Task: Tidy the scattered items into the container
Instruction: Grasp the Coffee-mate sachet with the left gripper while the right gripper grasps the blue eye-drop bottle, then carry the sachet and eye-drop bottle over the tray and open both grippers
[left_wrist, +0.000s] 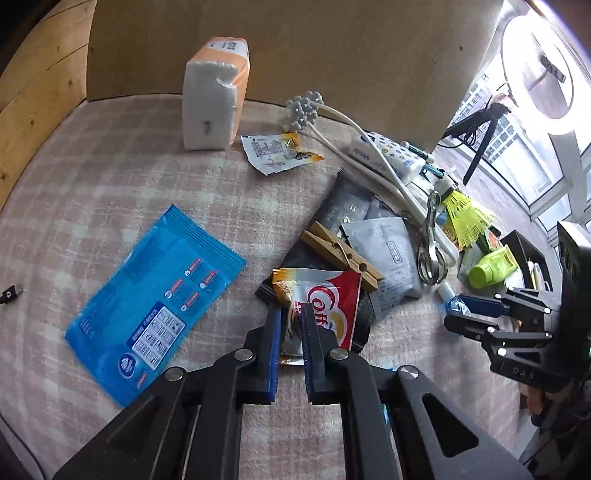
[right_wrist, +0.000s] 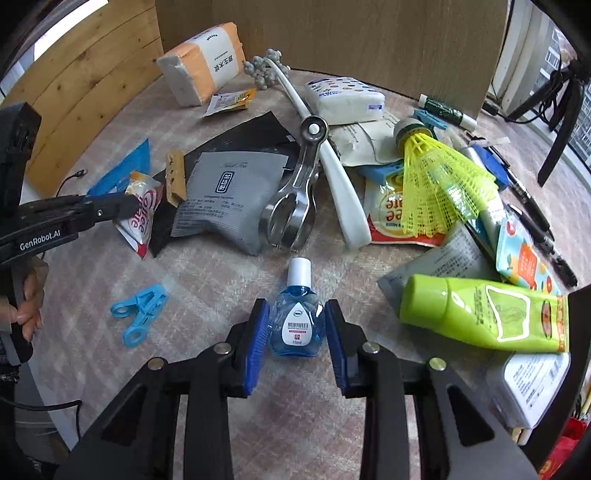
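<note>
Nearest the right wrist camera, the right gripper (right_wrist: 297, 332) has its blue-padded jaws drawn in around a small clear-blue eye-drop bottle with a white cap (right_wrist: 297, 317); the pads sit at the bottle's sides, which lies on the pink-and-white checked cloth of the table (right_wrist: 207, 273), cap pointing away. Just left of it on the cloth lies a light-blue plastic clothes peg (right_wrist: 138, 310), apart from the gripper. To the right rests a lime-green squeeze tube (right_wrist: 480, 314), and beyond it a yellow plastic shuttlecock (right_wrist: 439, 184) lies on a heap of packets toward the table's right edge. In the left wrist view, the left gripper (left_wrist: 290, 321) is nearly closed, its pads pinching the near edge of a red-and-white coffee-creamer sachet (left_wrist: 328, 295), which lies against a wooden clothes peg (left_wrist: 341, 254) and a grey foil sachet (left_wrist: 388, 251). A flat blue wipes packet (left_wrist: 155, 273) lies on the cloth to the left. An orange-and-white tissue pack (left_wrist: 214, 96) stands near the far edge against a brown cardboard wall (left_wrist: 332, 44). A hand (right_wrist: 27, 299) grips the left gripper's handle.
</note>
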